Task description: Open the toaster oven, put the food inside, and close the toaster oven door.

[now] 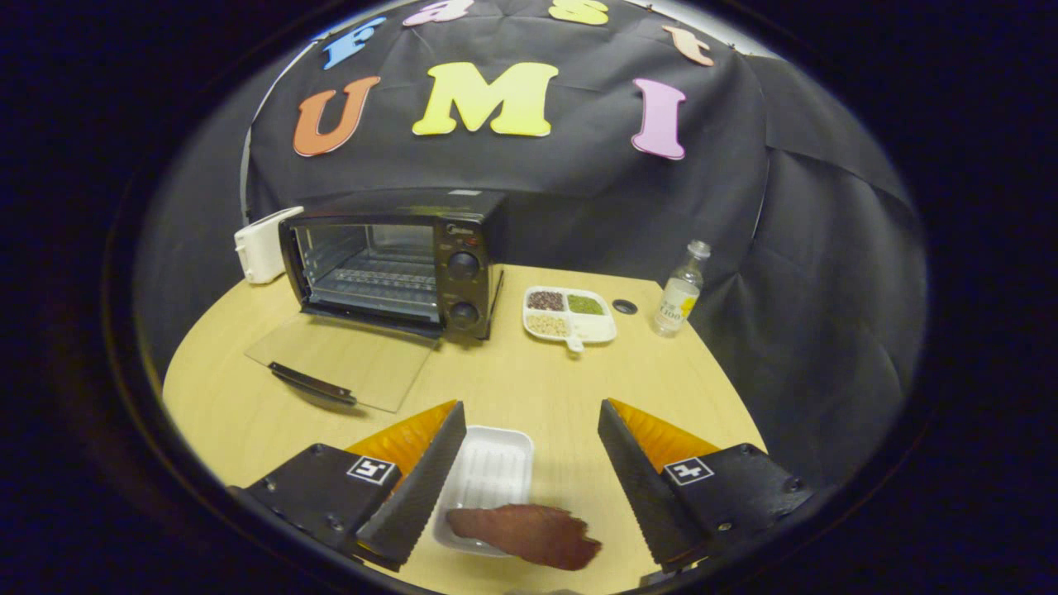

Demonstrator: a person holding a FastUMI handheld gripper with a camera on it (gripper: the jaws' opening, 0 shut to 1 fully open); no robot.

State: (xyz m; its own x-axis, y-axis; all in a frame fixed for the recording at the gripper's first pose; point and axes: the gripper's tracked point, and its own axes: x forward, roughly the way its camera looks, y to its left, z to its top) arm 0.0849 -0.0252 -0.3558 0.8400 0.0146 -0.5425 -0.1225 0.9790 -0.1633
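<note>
A black toaster oven [397, 260] stands at the back left of the wooden table, its glass door [343, 361] folded down flat onto the table with the handle toward me. The rack inside is bare. My gripper [531, 411] hovers open near the table's front edge. Between the fingers, close to their bases, lies a white tray [488, 471] with a brown slab of meat [529, 535] resting across its near rim and hanging off to the right. Neither finger touches the meat.
A white divided dish [599, 330] of beans and grains sits right of the oven, with a small clear bottle [679, 291] beyond it. A white toaster [263, 245] stands behind the oven's left side. A small dark hole [625, 307] marks the tabletop.
</note>
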